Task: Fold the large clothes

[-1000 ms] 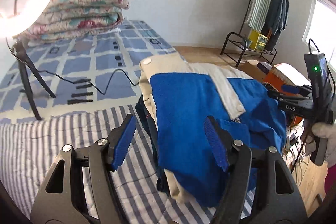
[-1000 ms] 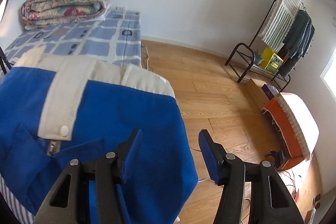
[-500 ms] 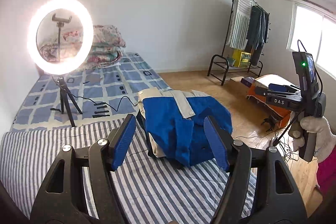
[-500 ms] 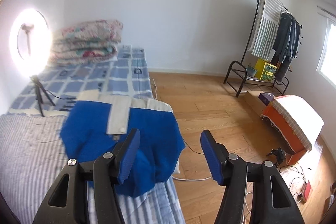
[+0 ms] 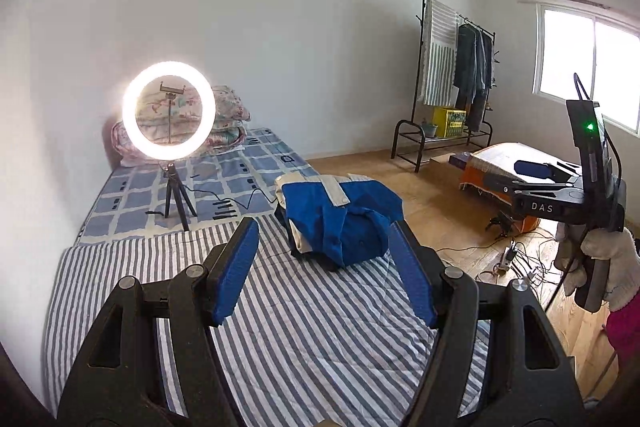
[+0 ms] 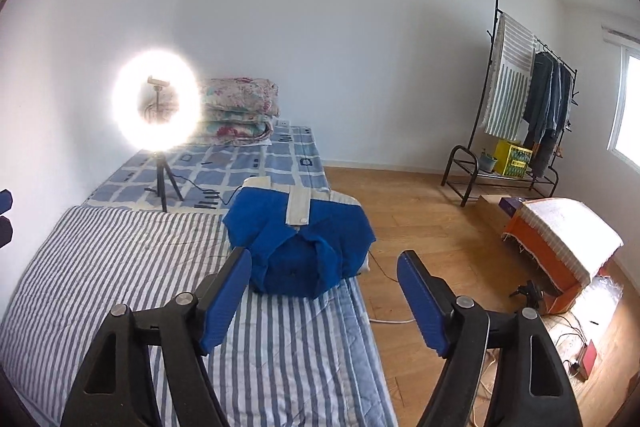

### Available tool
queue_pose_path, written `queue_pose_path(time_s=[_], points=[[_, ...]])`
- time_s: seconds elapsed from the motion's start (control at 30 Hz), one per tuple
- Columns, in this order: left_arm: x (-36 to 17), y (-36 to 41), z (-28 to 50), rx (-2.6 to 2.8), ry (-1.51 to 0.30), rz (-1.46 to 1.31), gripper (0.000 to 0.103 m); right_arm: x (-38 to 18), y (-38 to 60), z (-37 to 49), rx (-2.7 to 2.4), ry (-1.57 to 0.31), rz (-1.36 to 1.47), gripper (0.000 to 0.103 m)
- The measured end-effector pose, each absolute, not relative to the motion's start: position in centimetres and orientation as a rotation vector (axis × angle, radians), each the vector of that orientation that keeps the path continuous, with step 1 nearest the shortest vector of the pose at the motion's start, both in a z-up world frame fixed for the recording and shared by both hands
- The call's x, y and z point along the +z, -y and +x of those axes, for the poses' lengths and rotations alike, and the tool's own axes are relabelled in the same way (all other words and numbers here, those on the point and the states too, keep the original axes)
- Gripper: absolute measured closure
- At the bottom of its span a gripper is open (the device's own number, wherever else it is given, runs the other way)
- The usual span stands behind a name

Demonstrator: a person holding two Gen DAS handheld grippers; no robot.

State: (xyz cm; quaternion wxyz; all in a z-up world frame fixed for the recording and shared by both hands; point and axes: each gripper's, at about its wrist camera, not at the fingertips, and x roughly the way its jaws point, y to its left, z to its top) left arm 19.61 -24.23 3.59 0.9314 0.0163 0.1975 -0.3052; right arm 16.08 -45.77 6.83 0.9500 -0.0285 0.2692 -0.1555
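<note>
A folded blue and cream jacket (image 5: 338, 223) (image 6: 302, 243) lies on top of a small stack of clothes at the right edge of the striped bed cover (image 5: 280, 327) (image 6: 120, 267). My left gripper (image 5: 326, 267) hangs well back from it, high over the bed, open and empty. Seen from the right wrist, my right gripper (image 6: 324, 301) is also far back from the jacket; its jaws are opening with nothing between them. In the left wrist view the right gripper's body (image 5: 560, 199) shows at the right edge, held by a gloved hand (image 5: 612, 263).
A lit ring light on a tripod (image 5: 170, 115) (image 6: 157, 107) stands on the checked sheet (image 5: 224, 183), its cable trailing toward the jacket. Folded quilts (image 6: 240, 111) lie by the wall. A clothes rack (image 6: 516, 115), an orange box (image 6: 560, 251) and cables occupy the wooden floor.
Both grippers have drawn far back and up from the jacket, which now looks small on the bed. The right gripper's fingers stand wider apart than before.
</note>
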Motion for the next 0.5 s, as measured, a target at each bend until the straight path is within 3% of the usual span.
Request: queue_pose_path(time_s=[0.27,0.5], points=[[1.0,21.2,13.5,-0.594,-0.423,0.052,0.017,3.8,41.6,10.0,-0.301,-0.502,0.013,0.01],[-2.0,20.6,12.7,-0.578,-0.467,0.042,0.012,-0.9,40.2,9.1,-0.293,-0.533,0.034,0.009]])
